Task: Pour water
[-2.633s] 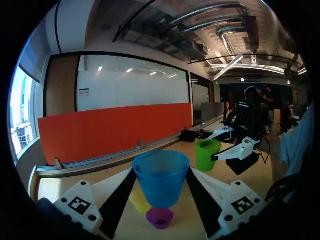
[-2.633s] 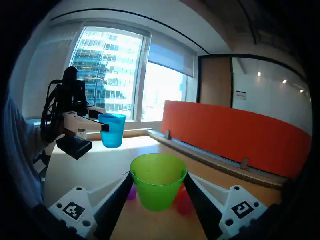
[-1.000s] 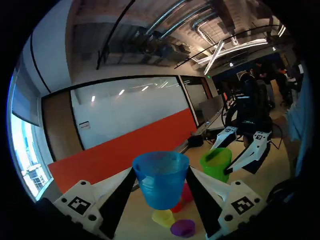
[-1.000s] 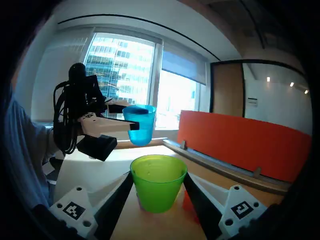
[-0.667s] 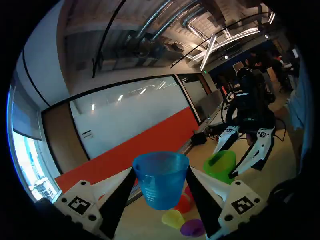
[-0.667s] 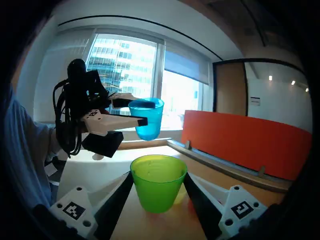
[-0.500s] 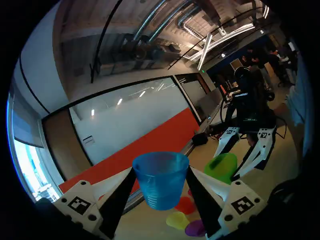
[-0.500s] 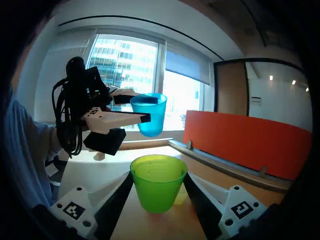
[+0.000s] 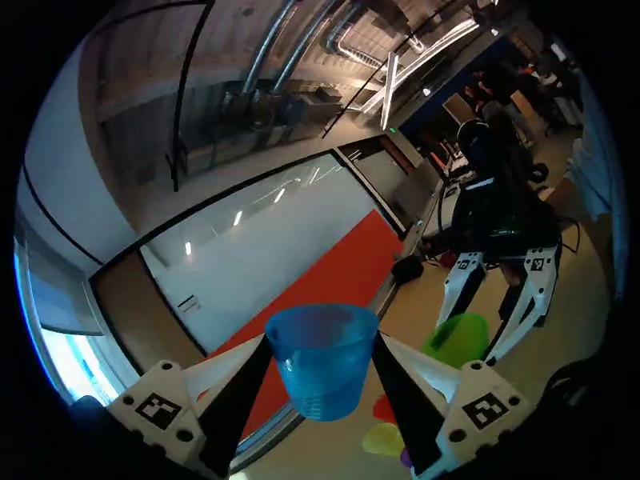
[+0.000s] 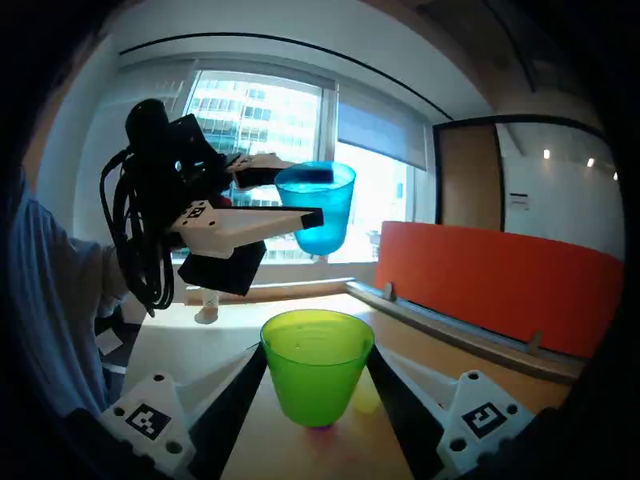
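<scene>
The blue cup (image 10: 316, 206) hangs in the air, tilted only a little and clenched in the left claw (image 9: 322, 346). It sits higher and farther off than the green cup (image 10: 318, 364), almost in line with it. The right claw (image 10: 318, 356) grasps the green cup upright, low over the counter (image 10: 200, 352). To pour, I reckon the blue cup's lip must come over the green cup's mouth.

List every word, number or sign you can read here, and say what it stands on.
No text here can be read.
The notice on the wall: too small to read.
The square markers on the right hand-held gripper: black-and-white patterns, no words.
The blue cup and the green cup: no print visible.
</scene>
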